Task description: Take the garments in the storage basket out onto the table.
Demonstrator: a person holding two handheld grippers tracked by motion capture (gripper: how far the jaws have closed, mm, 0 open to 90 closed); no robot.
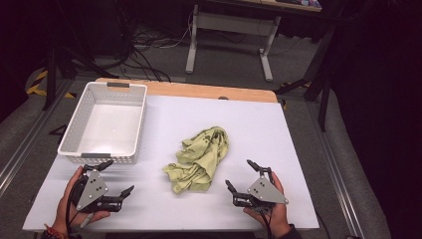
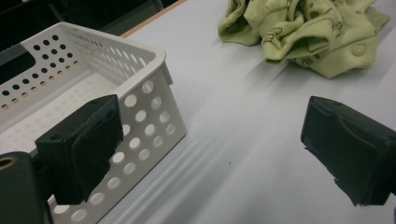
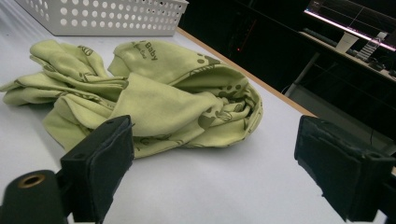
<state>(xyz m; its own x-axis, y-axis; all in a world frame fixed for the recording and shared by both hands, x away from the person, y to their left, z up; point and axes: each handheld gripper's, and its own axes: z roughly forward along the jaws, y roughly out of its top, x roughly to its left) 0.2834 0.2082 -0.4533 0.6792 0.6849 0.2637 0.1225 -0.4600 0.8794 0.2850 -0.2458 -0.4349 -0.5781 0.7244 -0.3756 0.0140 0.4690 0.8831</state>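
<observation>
A crumpled light-green baby garment (image 1: 201,158) lies near the middle of the white table (image 1: 259,129). It shows as a green heap (image 2: 308,32) in the left gripper view and as a printed bundle (image 3: 154,98) in the right gripper view. My left gripper (image 1: 119,177) rests at the front left, open, with nothing between its jaws. It sits just in front of the white perforated basket (image 1: 107,122). My right gripper (image 1: 240,175) is at the front right, open and empty, a short way right of the garment.
The basket (image 2: 93,84) stands at the table's back left and holds nothing. A wooden strip (image 1: 209,91) edges the table's far side. Beyond it are desk legs (image 1: 191,45) and floor cables (image 1: 144,45). Bare table surface (image 1: 164,209) lies between the two grippers.
</observation>
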